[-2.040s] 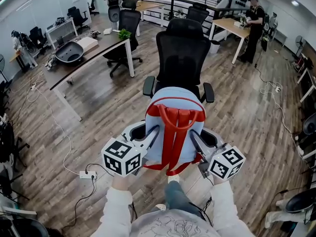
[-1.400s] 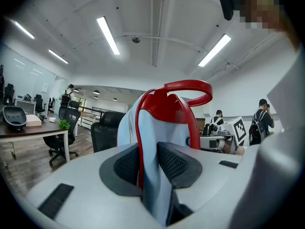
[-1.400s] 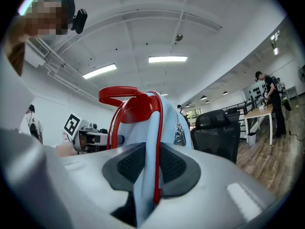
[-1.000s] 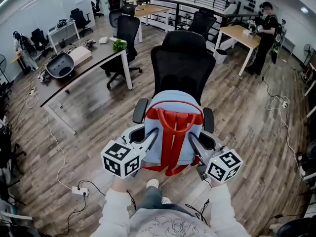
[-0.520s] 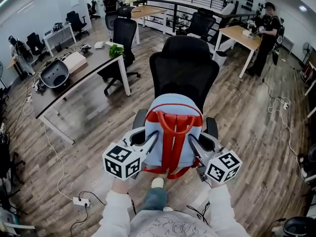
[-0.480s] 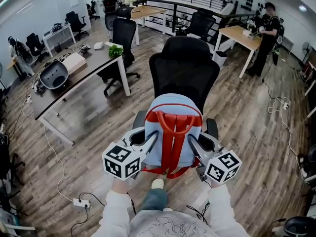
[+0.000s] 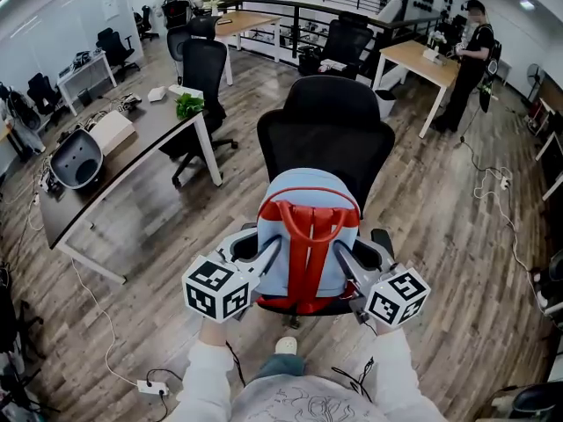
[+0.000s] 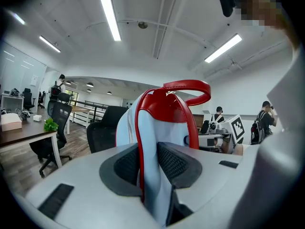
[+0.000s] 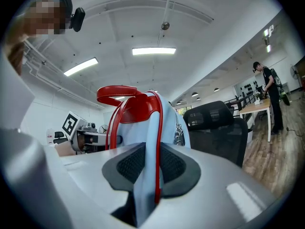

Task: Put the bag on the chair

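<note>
A light blue backpack (image 7: 308, 236) with red straps and a red top handle hangs upright between my two grippers. My left gripper (image 7: 271, 250) is shut on the bag's left red-edged strap (image 8: 148, 142), and its pads press on the fabric. On the bag's right strap (image 9: 151, 142), my right gripper (image 7: 345, 255) is shut the same way. The black office chair (image 7: 325, 134) faces me just beyond the bag. The bag covers most of the seat, and I cannot tell whether it touches it. The chair's backrest (image 8: 102, 128) also shows behind the bag in the left gripper view.
A long dark desk (image 7: 114, 170) stands at the left with another black chair (image 7: 201, 69) behind it. A wooden desk (image 7: 413, 55) and a standing person (image 7: 471, 51) are at the back right. Cables and a power strip (image 7: 149, 385) lie on the wooden floor.
Both grippers have carried the bag forward to the chair. The chair has grown larger in view, and the bag now sits over its seat. The grip on both straps is unchanged.
</note>
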Action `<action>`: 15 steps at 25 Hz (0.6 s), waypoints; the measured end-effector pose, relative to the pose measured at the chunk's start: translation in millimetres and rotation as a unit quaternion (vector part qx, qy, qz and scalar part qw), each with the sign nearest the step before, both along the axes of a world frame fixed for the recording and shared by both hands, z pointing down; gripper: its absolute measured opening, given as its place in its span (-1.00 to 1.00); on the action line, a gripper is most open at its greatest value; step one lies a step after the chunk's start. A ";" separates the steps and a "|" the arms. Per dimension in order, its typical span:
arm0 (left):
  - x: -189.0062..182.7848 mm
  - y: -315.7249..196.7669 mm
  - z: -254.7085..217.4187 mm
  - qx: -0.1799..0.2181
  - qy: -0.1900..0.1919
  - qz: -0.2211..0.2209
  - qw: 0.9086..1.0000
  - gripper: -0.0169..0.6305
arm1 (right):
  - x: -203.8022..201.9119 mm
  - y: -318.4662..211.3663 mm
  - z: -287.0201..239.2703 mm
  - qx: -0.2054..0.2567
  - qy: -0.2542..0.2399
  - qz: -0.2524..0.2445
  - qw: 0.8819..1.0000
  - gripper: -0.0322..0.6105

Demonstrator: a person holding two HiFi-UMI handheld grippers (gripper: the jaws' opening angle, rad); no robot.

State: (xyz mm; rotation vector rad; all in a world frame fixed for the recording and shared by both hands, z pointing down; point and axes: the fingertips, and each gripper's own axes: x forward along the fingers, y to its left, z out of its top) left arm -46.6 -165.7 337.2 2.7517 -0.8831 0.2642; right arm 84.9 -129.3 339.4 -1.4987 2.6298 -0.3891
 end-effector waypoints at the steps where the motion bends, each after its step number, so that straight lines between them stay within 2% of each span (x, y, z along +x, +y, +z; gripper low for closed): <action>1: 2.6 -7.8 2.5 -0.001 -0.002 0.004 1.000 -0.61 | 2.5 -7.3 2.5 -0.003 0.000 0.004 1.000 -0.62; 8: 16.9 -48.8 26.6 -0.022 -0.012 0.025 0.999 -0.61 | 15.5 -44.0 25.4 -0.029 -0.002 0.026 0.999 -0.62; 15: 32.6 -76.9 57.5 -0.055 -0.022 0.028 0.998 -0.61 | 31.5 -73.2 54.7 -0.064 0.000 0.028 0.998 -0.62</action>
